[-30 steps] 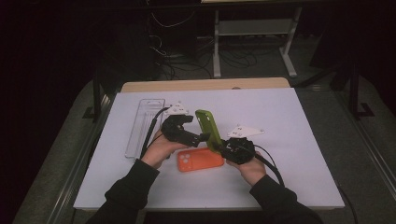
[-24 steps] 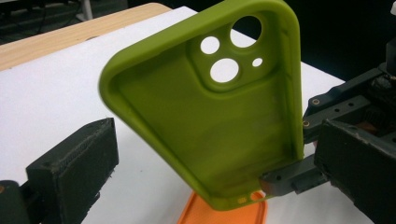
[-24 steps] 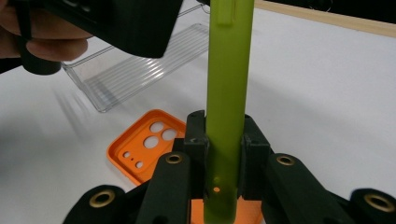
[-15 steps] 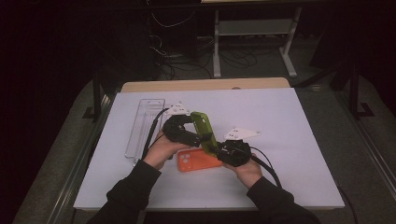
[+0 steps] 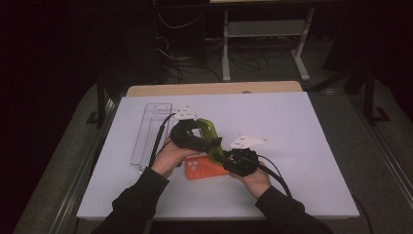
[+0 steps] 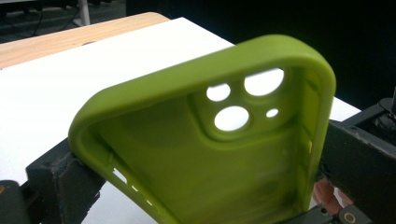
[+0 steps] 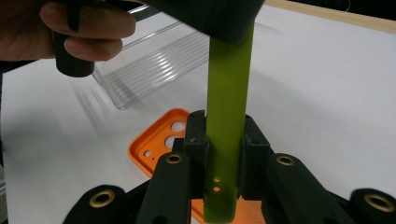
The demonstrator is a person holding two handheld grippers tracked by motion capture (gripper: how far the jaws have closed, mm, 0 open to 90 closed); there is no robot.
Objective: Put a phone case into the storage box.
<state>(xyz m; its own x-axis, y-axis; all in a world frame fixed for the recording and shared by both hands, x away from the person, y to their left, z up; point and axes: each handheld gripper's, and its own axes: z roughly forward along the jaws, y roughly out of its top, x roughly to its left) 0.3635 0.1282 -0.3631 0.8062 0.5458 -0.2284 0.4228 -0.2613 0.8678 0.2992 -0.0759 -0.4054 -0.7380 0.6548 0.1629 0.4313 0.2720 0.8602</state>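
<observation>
dark room behind, cables and a white metal rack on the floor; nearer, smooth matte white table with a strip of pale wood along the far edge.

two phone cases, both soft rubbery shells with rounded corners. green case, olive-lime, held up off the table between both tools, tilted on edge; seen in the left gripper view from its hollow inner side, with four round camera cutouts, two large and two small. orange case lying flat on the table just below the green one, open side up, camera holes visible in the right gripper view.

one clear ribbed plastic tray, long and rectangular, lying at the left, apart from the cases.

two black hard-plastic grippers. left gripper clamped across the width of the green case, one jaw on each long side. right gripper clamped on the case's thin edge, pads pressed flat on both faces.
</observation>
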